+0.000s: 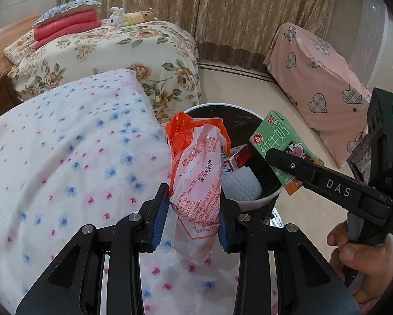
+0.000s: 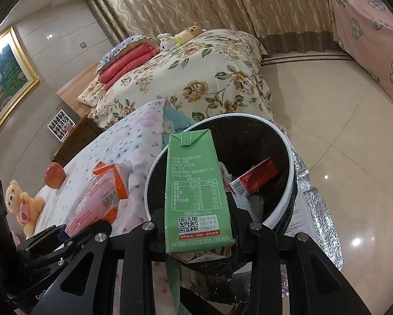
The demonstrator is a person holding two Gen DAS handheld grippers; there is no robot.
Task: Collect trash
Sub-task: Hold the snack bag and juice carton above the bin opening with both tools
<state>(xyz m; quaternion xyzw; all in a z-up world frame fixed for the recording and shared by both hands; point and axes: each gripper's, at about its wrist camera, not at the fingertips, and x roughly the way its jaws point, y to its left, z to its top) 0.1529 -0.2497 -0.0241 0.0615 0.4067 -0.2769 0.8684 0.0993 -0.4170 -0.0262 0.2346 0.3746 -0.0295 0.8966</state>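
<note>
Green printed cardboard identifies the milk carton point(image 2: 197, 197), which is clamped upright between the fingers of the right gripper point(image 2: 199, 232) directly over the near rim of the round white-rimmed, black-lined trash bin point(image 2: 291, 157). The left gripper point(image 1: 194, 218) is closed on a crumpled orange-and-white plastic wrapper point(image 1: 196, 168), held just beside the bin's rim on the side of the flower-print bedspread point(image 1: 65, 157). Inside the bin lie a small red-and-white box point(image 2: 254, 178) and a white textured foam piece point(image 1: 241, 183), so part of the collection is judged complete. Two items remain in hand and are not yet released; both appear close to the drop point. A red apple point(image 2: 54, 175) and a cream plush bear point(image 2: 23, 204) rest on the bedspread; whether either counts as trash cannot be determined. No other loose trash is visible on the bedspread.
</note>
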